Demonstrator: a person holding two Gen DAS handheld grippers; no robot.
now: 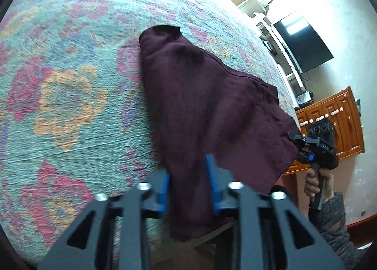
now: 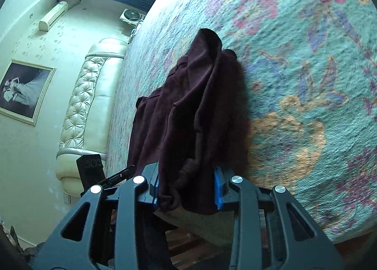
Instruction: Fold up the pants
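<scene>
The pants [image 1: 207,105] are plain dark maroon. The bedspread [image 1: 70,95] is teal with pink, orange and purple flowers. Both tongs are black with blue pads [image 2: 218,187]. The cabinet [image 1: 339,124] is orange-brown wood.

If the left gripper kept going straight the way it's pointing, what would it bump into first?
Most likely the dark red pants. Their cloth already lies between the left gripper and stretches ahead over the flowery bedspread, so it would push into them before anything else.
</scene>
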